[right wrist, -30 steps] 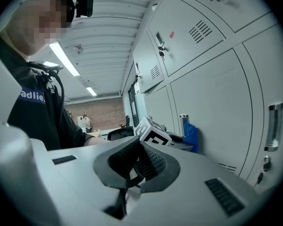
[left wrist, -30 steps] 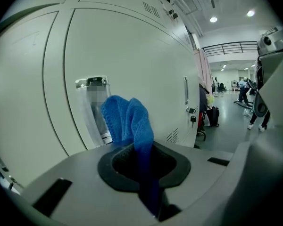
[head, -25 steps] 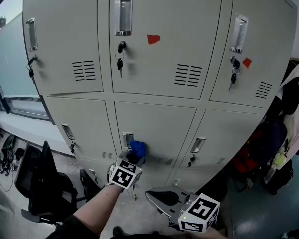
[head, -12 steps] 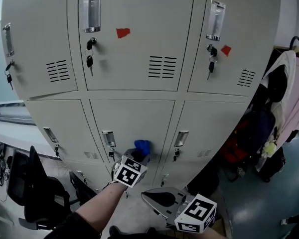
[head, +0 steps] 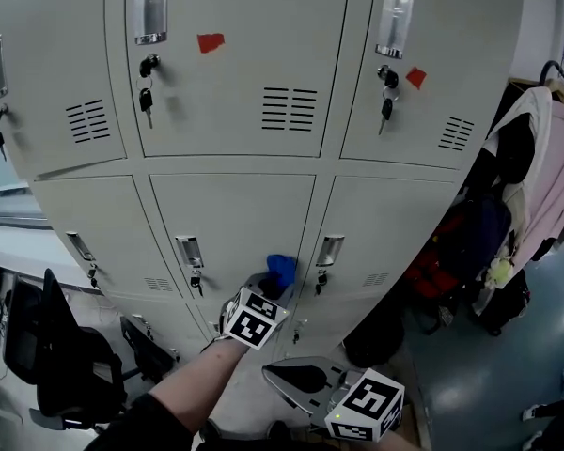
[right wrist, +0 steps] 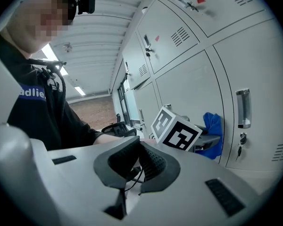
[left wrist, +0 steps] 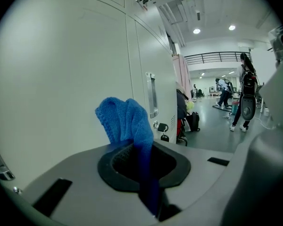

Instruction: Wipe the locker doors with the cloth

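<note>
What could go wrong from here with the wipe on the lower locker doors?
1. A key hangs from the lock of the lower right door, just beside the blue cloth. A sweep that way may snag it.
2. The left gripper pinches the cloth as a bunched wad, with little showing past its tips. Its hard parts might scrape the lower middle door, or the cloth might slip out under pressure.
</note>
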`<control>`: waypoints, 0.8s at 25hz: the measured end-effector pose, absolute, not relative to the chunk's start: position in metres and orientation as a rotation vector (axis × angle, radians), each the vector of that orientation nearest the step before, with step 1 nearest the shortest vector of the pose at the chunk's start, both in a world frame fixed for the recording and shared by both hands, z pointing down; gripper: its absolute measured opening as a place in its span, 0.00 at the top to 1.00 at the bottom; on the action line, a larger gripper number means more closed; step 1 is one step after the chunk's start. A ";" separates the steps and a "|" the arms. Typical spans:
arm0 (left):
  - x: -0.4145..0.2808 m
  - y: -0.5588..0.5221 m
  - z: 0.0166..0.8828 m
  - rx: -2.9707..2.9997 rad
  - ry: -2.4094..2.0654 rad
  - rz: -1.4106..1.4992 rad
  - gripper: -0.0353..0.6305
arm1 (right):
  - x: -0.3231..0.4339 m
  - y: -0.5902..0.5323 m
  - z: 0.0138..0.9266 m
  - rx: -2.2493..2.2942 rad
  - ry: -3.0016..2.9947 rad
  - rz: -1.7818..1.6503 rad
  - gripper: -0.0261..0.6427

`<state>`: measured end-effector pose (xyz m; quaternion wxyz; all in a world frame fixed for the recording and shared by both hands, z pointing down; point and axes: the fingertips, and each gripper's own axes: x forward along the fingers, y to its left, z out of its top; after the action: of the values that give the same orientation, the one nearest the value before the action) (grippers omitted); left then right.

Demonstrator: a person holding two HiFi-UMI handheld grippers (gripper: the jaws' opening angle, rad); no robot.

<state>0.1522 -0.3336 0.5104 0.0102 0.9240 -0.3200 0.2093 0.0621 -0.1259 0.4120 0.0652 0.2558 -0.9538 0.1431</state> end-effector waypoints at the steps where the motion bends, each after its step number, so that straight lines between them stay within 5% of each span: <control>1: 0.148 -0.332 0.513 2.878 -1.008 0.654 0.87 | 0.060 -0.126 0.413 0.759 -2.879 0.430 0.96; 20: -0.045 -0.331 0.618 2.563 -1.378 0.815 0.87 | -0.015 -0.124 0.420 0.519 -2.887 0.386 0.96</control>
<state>-0.0445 -0.3306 0.6175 0.0597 0.8467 -0.4552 0.2691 -0.0155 -0.1243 0.4204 0.0916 0.1747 -0.9717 0.1299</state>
